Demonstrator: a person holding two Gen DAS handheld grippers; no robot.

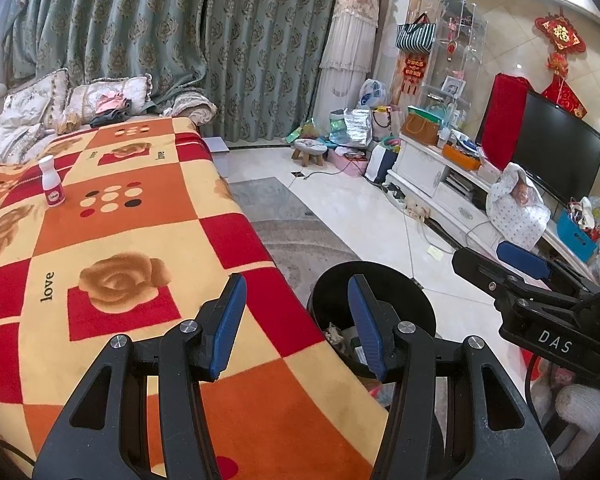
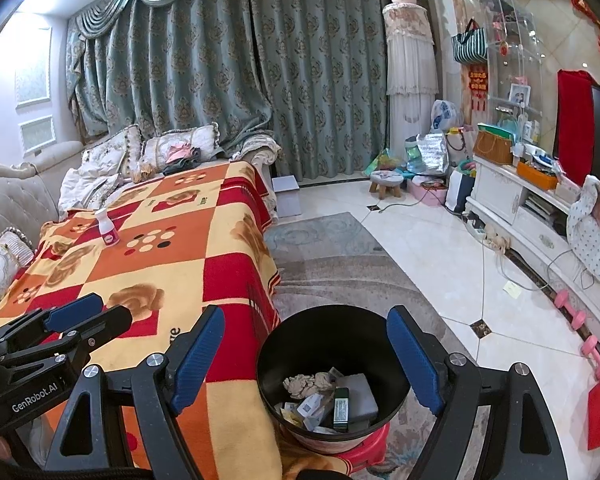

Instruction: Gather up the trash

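Observation:
A white bottle with a pink label [image 1: 52,182] stands upright on the patterned blanket [image 1: 132,240], far ahead and left of my left gripper [image 1: 296,326]; it also shows in the right wrist view [image 2: 107,228]. A black trash bin [image 2: 332,376] holding crumpled paper and small boxes sits on a red stool beside the blanket's edge; its rim shows in the left wrist view [image 1: 380,276]. My left gripper is open and empty over the blanket's edge and the bin. My right gripper [image 2: 310,360] is open and empty above the bin.
A sofa with cushions [image 2: 112,152] lies behind the blanket. A grey rug [image 2: 340,264] covers the floor. A white TV cabinet [image 2: 540,216] with clutter, pink dumbbells [image 2: 580,320] and a small stool [image 2: 386,182] stand to the right.

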